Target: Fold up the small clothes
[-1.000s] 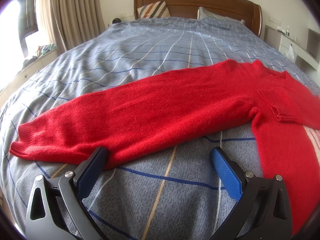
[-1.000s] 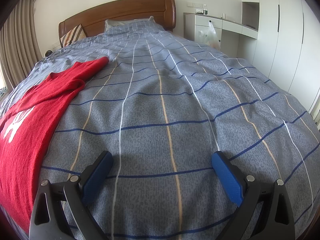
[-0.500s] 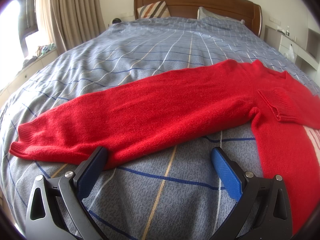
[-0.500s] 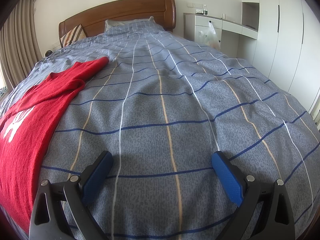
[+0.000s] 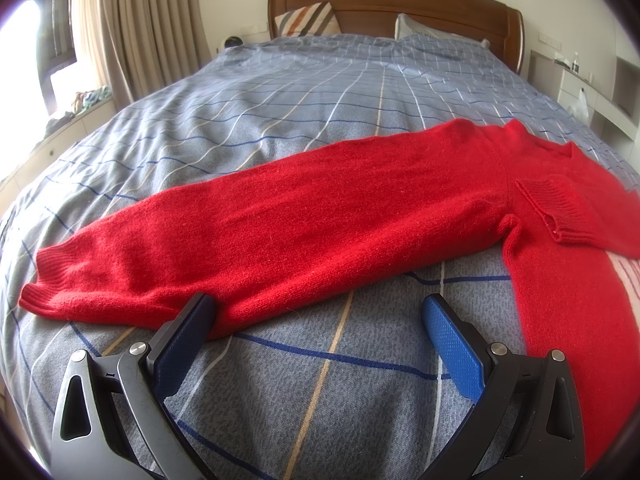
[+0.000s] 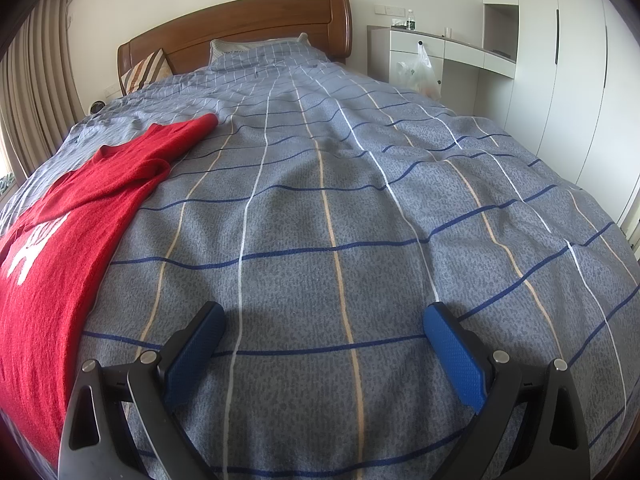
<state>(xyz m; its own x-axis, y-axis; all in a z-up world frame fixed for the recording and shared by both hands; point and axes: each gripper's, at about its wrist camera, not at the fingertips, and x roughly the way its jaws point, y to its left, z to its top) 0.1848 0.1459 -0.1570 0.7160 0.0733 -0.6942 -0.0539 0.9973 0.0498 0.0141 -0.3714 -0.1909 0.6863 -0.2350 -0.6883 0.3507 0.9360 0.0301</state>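
Observation:
A red knit sweater (image 5: 320, 220) lies flat on the bed. One long sleeve stretches to the left, its cuff (image 5: 48, 280) at the far left. The other sleeve's cuff (image 5: 560, 212) is folded onto the body at the right. My left gripper (image 5: 320, 312) is open and empty, low over the cover, its left fingertip at the sleeve's near edge. In the right wrist view the sweater (image 6: 60, 240) lies at the left, with a white print. My right gripper (image 6: 324, 320) is open and empty over bare cover, right of the sweater.
The bed has a blue-grey checked cover (image 6: 360, 200), a wooden headboard (image 5: 400, 4) and pillows (image 5: 308, 20). Curtains (image 5: 152, 32) and a window sill stand at the left. White cabinets (image 6: 540, 60) with a hanging plastic bag (image 6: 420, 68) stand at the right.

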